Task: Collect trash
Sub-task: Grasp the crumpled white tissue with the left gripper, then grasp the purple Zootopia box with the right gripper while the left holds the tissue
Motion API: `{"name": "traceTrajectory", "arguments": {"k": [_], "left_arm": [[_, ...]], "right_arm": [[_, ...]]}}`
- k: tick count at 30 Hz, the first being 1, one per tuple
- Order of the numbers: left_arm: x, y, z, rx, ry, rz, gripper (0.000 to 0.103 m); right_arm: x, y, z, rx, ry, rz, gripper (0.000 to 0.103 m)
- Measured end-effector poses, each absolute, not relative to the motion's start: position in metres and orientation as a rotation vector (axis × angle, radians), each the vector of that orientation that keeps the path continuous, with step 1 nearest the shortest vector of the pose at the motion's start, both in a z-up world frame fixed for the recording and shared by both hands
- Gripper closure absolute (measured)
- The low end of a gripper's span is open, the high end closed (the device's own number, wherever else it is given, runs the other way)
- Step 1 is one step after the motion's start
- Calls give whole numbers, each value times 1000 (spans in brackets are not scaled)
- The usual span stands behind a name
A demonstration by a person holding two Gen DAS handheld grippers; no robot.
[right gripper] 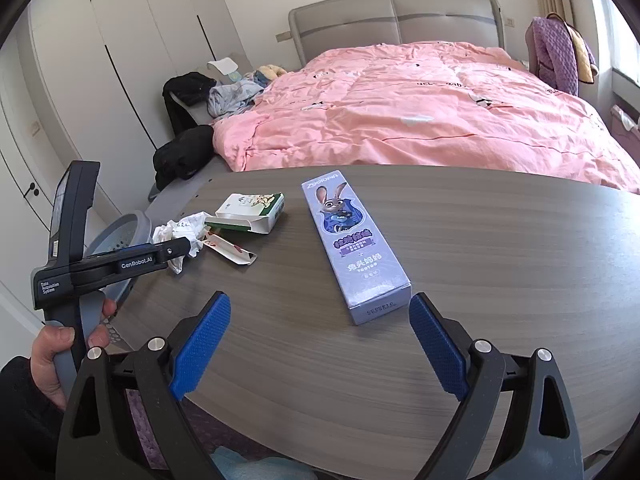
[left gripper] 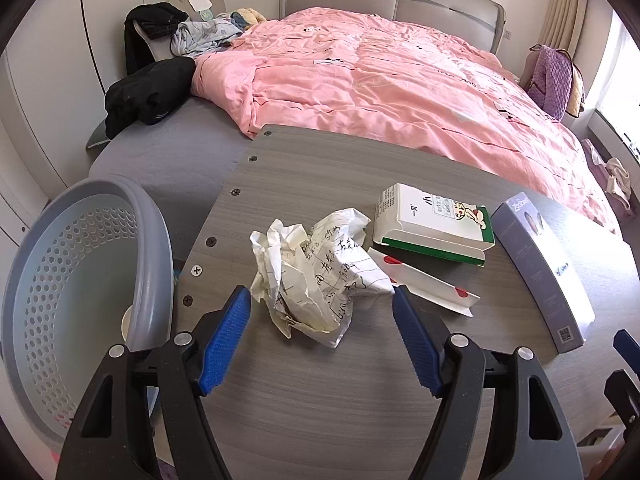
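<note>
A crumpled white paper [left gripper: 320, 268] with handwriting lies on the grey wooden table [left gripper: 320, 400]. My left gripper [left gripper: 322, 300] is open, its blue fingers on either side of the paper's near end. Behind it lie a white-and-green carton [left gripper: 432, 226], a white wrapper with red marks [left gripper: 424, 284] and a long lilac box [left gripper: 544, 268]. My right gripper [right gripper: 320, 308] is open and empty, just in front of the lilac box [right gripper: 352, 244]. The paper [right gripper: 180, 236] and the left gripper [right gripper: 176, 252] also show in the right wrist view.
A grey perforated basket [left gripper: 80, 272] stands off the table's left edge, also in the right wrist view [right gripper: 120, 236]. A bed with a pink quilt [left gripper: 380, 80] lies behind the table, with dark clothes [left gripper: 148, 92] at its left.
</note>
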State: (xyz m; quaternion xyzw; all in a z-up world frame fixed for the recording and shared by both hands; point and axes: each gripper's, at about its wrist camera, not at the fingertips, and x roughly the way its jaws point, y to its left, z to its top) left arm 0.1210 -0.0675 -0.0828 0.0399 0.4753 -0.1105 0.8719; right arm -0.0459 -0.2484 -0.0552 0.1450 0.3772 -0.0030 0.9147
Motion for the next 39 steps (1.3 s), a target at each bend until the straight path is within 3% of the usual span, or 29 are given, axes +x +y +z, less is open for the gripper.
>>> {"name": "traceTrajectory", "arguments": {"k": [17, 19, 25, 39], "left_arm": [[127, -72, -86, 94, 987, -220, 28], [127, -71, -88, 85, 997, -231, 40], [123, -65, -89, 65, 994, -237, 50], [90, -45, -63, 58, 919, -223, 52]], "right_arm": [[-48, -250, -57, 307, 774, -1, 14], [-48, -249, -57, 308, 774, -1, 14], [-48, -249, -56, 306, 774, -1, 14], [-48, -261, -55, 299, 763, -50, 14]]}}
